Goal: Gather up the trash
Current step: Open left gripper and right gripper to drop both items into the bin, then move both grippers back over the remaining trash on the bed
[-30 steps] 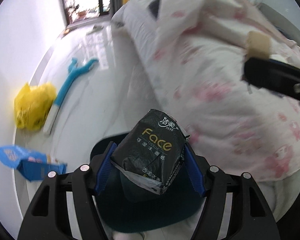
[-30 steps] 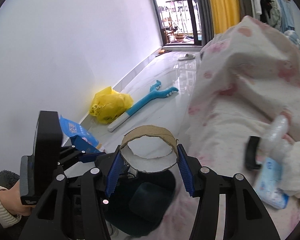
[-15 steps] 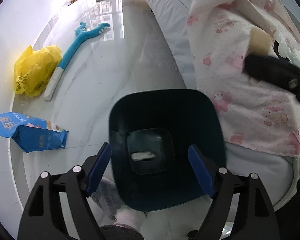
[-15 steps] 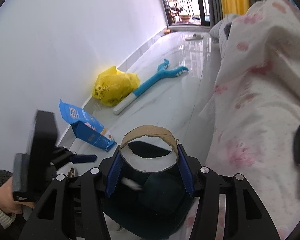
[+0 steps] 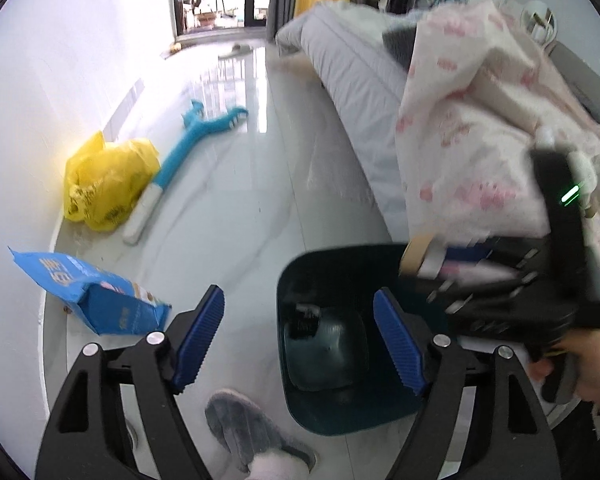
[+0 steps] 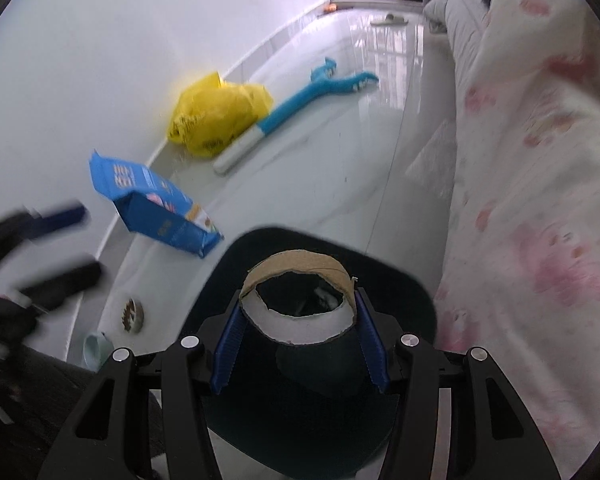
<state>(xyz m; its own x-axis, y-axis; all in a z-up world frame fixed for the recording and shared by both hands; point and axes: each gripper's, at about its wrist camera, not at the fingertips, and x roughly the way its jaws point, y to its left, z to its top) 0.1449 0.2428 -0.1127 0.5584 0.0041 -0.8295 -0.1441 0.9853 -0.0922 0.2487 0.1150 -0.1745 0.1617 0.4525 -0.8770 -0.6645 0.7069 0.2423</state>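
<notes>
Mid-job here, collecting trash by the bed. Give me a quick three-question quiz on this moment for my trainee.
1. True or false: the right gripper is shut on the cardboard roll above the dark bin.
2. What lies between the blue pads of the left gripper?
A. a black tissue pack
B. nothing
C. the blue packet
3. Fill in: the blue packet lies on the floor near the wall, and farther along it sits a yellow ____ beside the blue long-handled brush.

Key: 1 true; 2 B, its jaws are closing on nothing, with only floor and bin behind them; 3 bag.
</notes>
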